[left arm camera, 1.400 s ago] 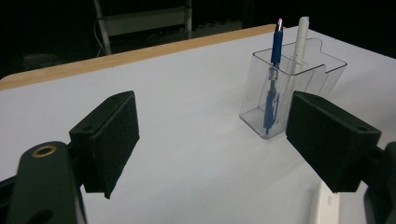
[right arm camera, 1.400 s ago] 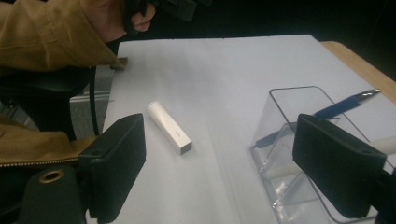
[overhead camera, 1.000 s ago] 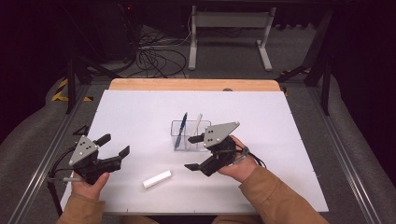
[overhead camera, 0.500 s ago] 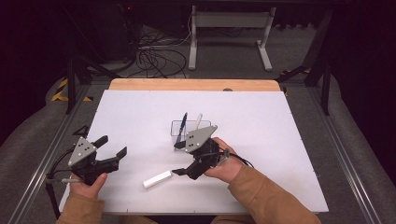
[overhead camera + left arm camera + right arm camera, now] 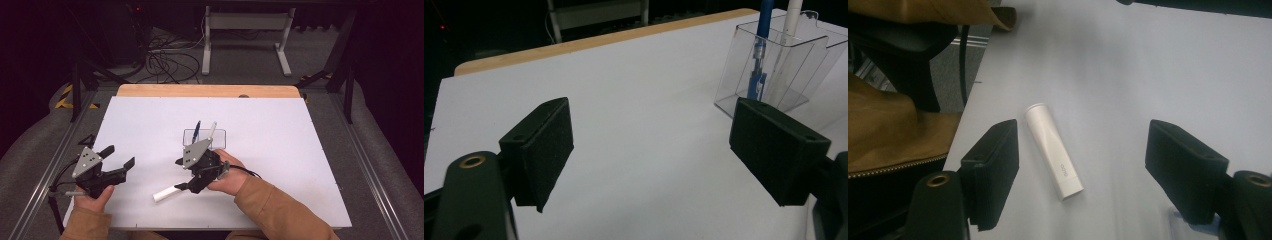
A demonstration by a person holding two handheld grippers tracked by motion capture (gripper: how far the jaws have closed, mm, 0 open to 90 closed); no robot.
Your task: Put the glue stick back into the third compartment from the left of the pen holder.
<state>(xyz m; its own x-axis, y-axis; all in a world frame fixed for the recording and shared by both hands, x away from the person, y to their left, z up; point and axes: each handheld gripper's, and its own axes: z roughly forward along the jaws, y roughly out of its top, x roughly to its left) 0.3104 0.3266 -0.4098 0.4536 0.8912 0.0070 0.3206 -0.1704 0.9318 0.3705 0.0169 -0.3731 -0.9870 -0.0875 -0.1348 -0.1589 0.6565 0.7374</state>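
A short white tube (image 5: 165,193) (image 5: 1053,150) lies flat near the table's front edge. My right gripper (image 5: 181,175) (image 5: 1088,165) hovers over it, jaws open and just narrowing. The tube lies between them, closer to the left jaw, and neither pad touches it. A clear holder (image 5: 204,138) (image 5: 774,70) stands mid-table just behind that gripper, with a blue pen (image 5: 196,131) (image 5: 761,45) and a white pen (image 5: 212,130) (image 5: 791,30) upright in it. My left gripper (image 5: 119,156) (image 5: 651,145) rests at the front left, open, with nothing between its pads.
The white table top (image 5: 280,130) ends in a wooden strip (image 5: 210,90) at the back. Metal rails (image 5: 367,165) run along both sides. Cables (image 5: 165,62) and a stand's legs (image 5: 245,40) lie on the floor beyond. A brown sleeve (image 5: 280,210) crosses the front edge.
My right gripper has moved left and down toward the front edge, from beside the holder to over the white tube, and its jaws have narrowed. The left gripper has stayed put.
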